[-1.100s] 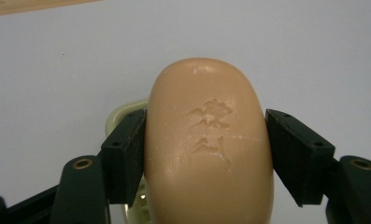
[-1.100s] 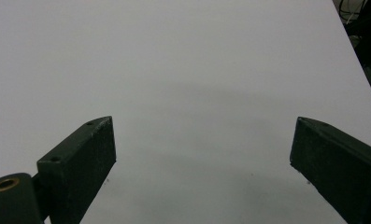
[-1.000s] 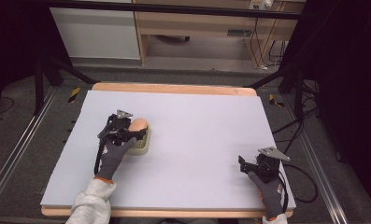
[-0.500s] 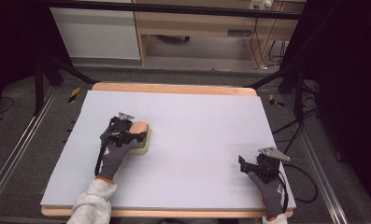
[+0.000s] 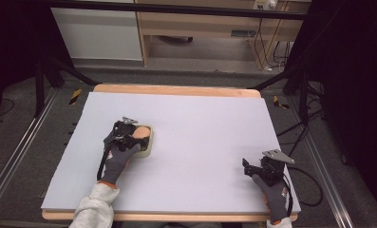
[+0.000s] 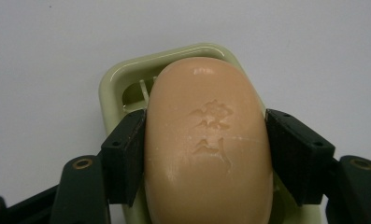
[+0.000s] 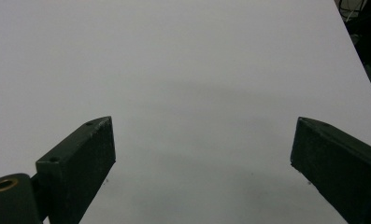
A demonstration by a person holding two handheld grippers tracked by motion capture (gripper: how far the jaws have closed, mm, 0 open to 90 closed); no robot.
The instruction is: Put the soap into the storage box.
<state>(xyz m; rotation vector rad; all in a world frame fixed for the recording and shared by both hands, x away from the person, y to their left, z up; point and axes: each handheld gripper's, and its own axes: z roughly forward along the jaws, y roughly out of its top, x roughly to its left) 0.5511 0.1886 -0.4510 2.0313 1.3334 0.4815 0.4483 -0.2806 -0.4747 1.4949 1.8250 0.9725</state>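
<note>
A peach-coloured bar of soap (image 6: pixel 206 140) with a stamped mark lies in a pale green soap dish (image 6: pixel 113 79) on the grey-lilac table mat. My left gripper (image 6: pixel 204 154) is shut on the bar, one black jaw pressed against each long side. From above, the soap (image 5: pixel 139 131) and the dish (image 5: pixel 147 148) sit left of the mat's centre, with the left gripper (image 5: pixel 129 133) over them. My right gripper (image 5: pixel 255 166) rests near the front right corner. Its jaws (image 7: pixel 204 149) are wide open over bare mat, with nothing between them.
The mat (image 5: pixel 200 118) covers a wooden table whose edge (image 5: pixel 176 90) shows at the back. Cables trail off the right side (image 5: pixel 314 175). Dark floor, stand legs and a wooden cabinet (image 5: pixel 200 28) lie beyond the table.
</note>
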